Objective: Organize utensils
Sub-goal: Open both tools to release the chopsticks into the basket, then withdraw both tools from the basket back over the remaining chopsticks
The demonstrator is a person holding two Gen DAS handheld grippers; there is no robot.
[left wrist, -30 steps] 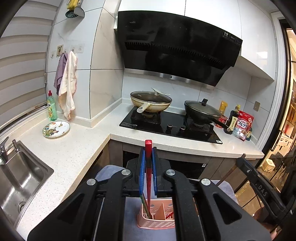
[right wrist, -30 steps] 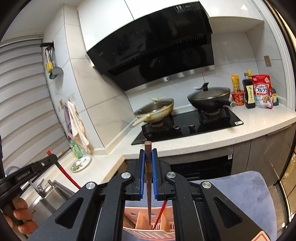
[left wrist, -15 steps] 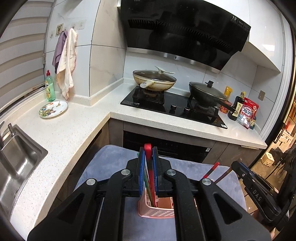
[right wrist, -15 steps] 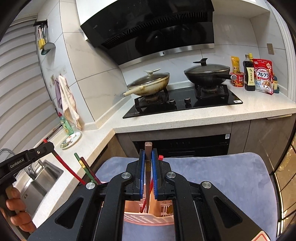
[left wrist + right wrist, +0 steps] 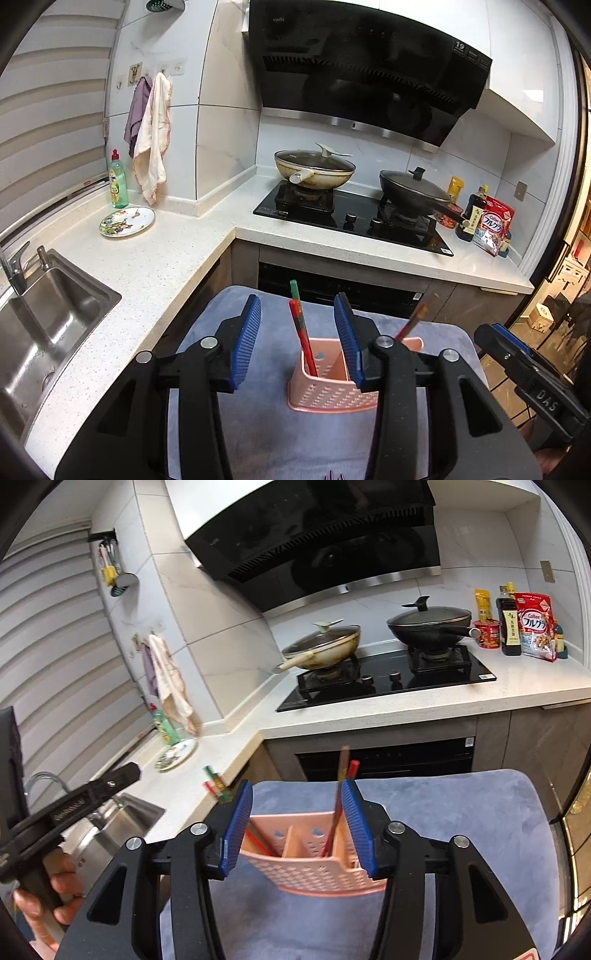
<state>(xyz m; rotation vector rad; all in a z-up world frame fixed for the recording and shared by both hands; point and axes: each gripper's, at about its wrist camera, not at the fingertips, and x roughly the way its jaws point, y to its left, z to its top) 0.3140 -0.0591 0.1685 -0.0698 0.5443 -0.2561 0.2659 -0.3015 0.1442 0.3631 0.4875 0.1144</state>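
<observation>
Left claw (image 5: pixel 297 341) and right claw (image 5: pixel 296 825): both spread, gripping nothing, above the pink caddy (image 5: pixel 334 384). Red-and-green chopsticks (image 5: pixel 302 328) lean toward 11 o'clock; brown-and-red chopsticks (image 5: pixel 341 794) lean toward 1 o'clock.

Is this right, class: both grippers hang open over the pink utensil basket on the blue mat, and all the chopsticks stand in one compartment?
Not quite. The chopsticks stand in two compartments of the pink utensil basket: one pair at the left end, another at the right, as the right wrist view shows. The left gripper and right gripper are indeed open over the blue mat.
</observation>
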